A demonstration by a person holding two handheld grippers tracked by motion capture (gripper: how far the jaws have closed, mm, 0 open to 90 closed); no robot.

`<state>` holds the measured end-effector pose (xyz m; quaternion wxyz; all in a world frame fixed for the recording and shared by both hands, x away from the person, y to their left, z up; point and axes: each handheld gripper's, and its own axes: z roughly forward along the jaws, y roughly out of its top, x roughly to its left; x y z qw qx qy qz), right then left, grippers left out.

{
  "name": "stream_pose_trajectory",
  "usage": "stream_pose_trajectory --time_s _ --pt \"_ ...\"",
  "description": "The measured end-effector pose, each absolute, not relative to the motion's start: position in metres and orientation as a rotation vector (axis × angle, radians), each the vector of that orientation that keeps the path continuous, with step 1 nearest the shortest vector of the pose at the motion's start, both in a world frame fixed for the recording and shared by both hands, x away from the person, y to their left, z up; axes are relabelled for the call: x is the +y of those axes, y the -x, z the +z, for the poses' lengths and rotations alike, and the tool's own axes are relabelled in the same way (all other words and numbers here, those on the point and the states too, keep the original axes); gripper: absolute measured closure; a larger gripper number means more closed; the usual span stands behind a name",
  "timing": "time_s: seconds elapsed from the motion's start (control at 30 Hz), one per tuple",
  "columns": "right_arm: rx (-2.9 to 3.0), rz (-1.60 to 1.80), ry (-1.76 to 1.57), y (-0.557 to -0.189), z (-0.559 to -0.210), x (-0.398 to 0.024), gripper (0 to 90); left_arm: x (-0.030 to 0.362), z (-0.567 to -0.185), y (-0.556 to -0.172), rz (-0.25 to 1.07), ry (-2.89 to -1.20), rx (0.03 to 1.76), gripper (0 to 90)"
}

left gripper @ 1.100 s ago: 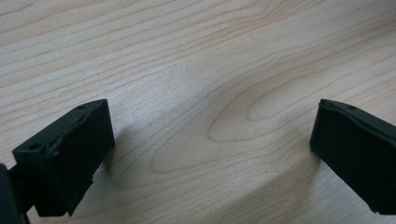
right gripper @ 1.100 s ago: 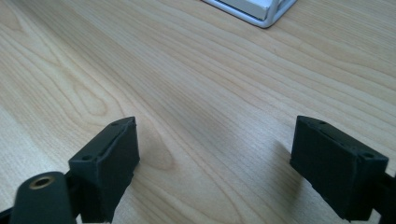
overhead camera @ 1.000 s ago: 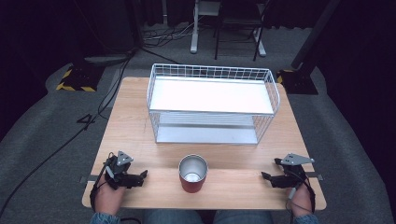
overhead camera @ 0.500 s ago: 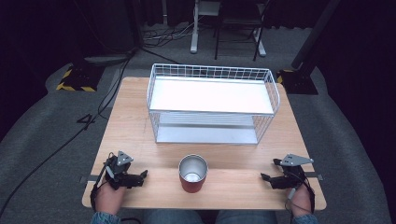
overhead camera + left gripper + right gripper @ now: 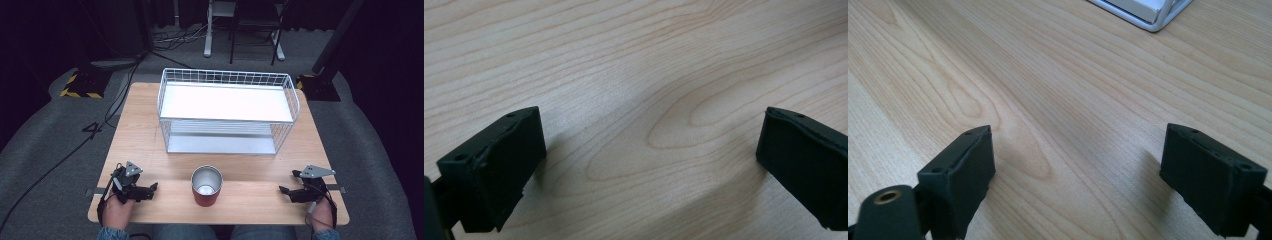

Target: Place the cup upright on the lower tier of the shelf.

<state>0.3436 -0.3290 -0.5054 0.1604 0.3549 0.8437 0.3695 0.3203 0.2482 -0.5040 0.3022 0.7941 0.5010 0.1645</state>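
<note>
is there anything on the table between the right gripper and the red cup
Nothing visible. In the high view, bare wooden table lies between the right gripper and the red cup. The white wire rack stands farther back, out of that line. The right gripper's jaws are open and empty.

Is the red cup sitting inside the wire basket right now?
No, the red cup stands upright on the bare wooden table, in front of the wire basket and apart from it.

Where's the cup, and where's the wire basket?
cup (image 5: 205, 196), high view, on its red side wall.
wire basket (image 5: 227, 77), high view, on its far top rim.
</note>
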Motion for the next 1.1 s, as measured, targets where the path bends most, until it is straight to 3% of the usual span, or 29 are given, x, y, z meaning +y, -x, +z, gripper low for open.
stream_pose_trajectory --time_s 1.1 --pt "2.415 1.058 -1.011 -0.344 -0.505 -0.329 14.1 0.21 -0.461 -0.252 0.487 -1.848 0.88 0.0"
